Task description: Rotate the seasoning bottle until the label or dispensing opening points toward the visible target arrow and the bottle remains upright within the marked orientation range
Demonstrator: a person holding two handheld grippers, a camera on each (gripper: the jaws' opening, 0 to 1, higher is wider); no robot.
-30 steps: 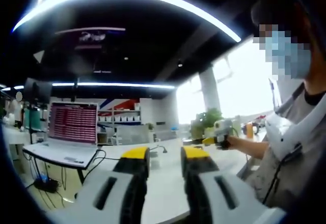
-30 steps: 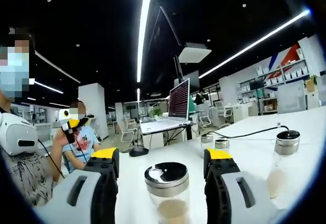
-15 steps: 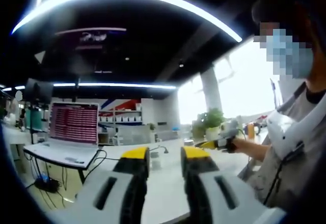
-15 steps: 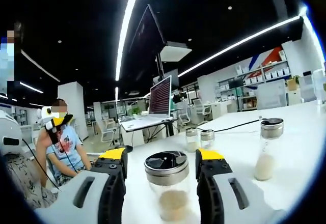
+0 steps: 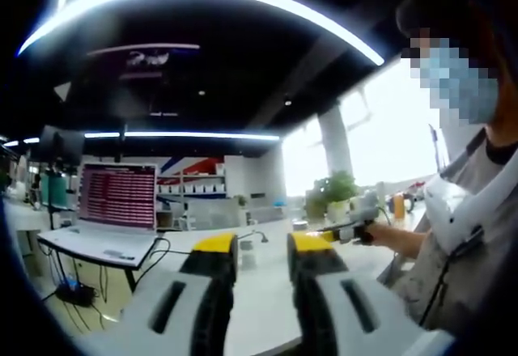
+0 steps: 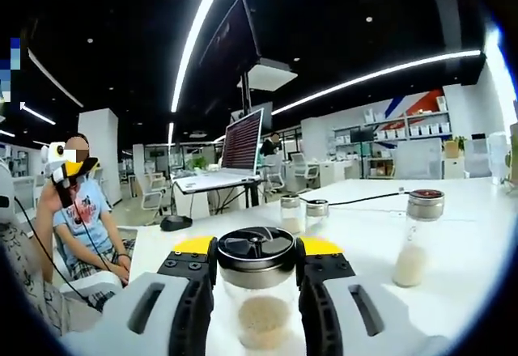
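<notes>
A glass seasoning bottle (image 6: 257, 319) with a dark metal lid and pale granules stands upright on the white table (image 6: 356, 239). My right gripper (image 6: 256, 251) is shut on it, both yellow-tipped jaws pressing the lid from the sides. In the left gripper view the same gripper (image 5: 350, 228) shows far right in a person's hand. My left gripper (image 5: 263, 247) is held up above the table, open, with nothing between its jaws. It also appears at the left of the right gripper view as a white and yellow gripper (image 6: 63, 162).
Another shaker bottle (image 6: 413, 239) with white powder stands to the right, and two small ones (image 6: 303, 212) behind. A laptop (image 6: 243, 141) and mouse (image 6: 174, 222) sit on a further desk. A seated person (image 6: 77, 218) is at left. The laptop (image 5: 117, 198) shows at left.
The right gripper's jaws have closed in from either side until they press the bottle's lid, and that camera has come lower and closer. The left gripper has stayed put.
</notes>
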